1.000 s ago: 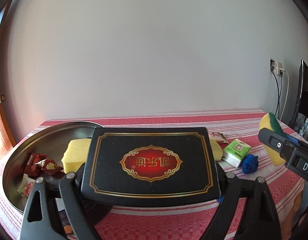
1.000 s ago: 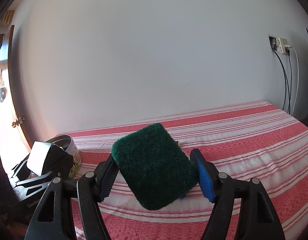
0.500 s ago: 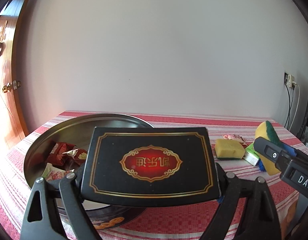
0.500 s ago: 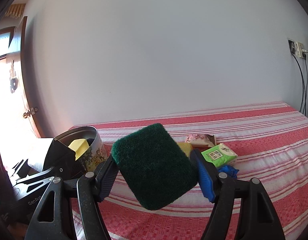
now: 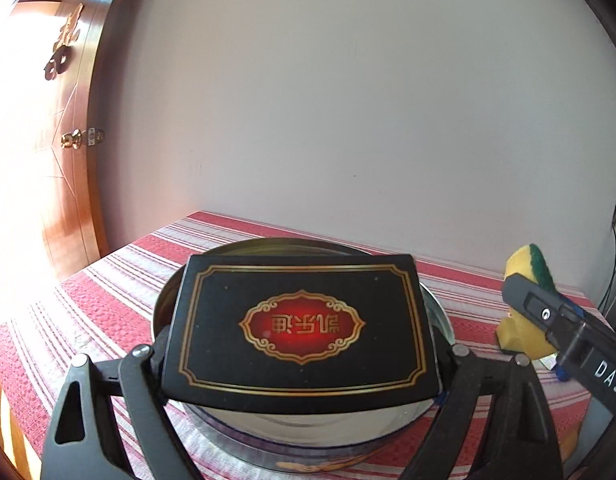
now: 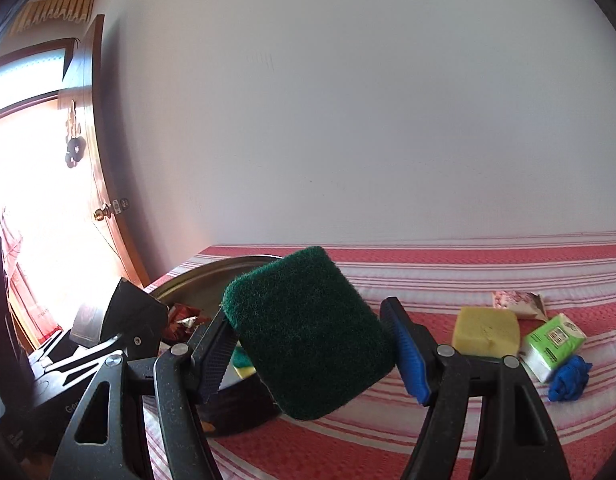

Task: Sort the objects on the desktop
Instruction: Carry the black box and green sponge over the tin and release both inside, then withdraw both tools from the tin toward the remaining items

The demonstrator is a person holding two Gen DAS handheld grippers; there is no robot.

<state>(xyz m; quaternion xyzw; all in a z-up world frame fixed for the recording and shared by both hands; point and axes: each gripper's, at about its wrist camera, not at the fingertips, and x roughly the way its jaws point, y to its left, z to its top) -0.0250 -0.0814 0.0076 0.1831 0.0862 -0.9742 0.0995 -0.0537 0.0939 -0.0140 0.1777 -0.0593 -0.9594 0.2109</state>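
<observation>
black plastic jaws of the left gripper [image 5: 300, 360] are clamped on the two short ends of a flat black rectangular box with gold border and a red medallion [image 5: 300, 320]; the box is held level, above a round silver metal tin [image 5: 441, 320], and hides most of its inside from the left wrist view. gold characters sit in the medallion, upside down from here and not legible to me. the right gripper [image 6: 308, 344], with blue ribbed pads, is clenched on a dark green scouring sponge with a yellow foam back [image 6: 308, 332], tilted between the jaws and carried just beside the tin's near rim. from the right wrist view the tin holds red foil-wrapped sweets [image 6: 182, 318] and a bit of another yellow and green sponge [image 6: 242, 364], seen low between the gripper finger and the held sponge. printed biscuits show on the tin's outer wall. white letters "das" can be read on the right gripper's body in the left wrist view. everything stands on a red and white striped tablecloth [image 6: 487, 264]. further right on the cloth, well apart from the tin, lie a plain yellow sponge block [image 6: 485, 332], a small brown and pink printed packet [image 6: 515, 303] behind it, a green and white tissue pack [image 6: 551, 344] with a small printed code, and a crumpled blue scrap [image 6: 569, 378] touching the tissue pack.
</observation>
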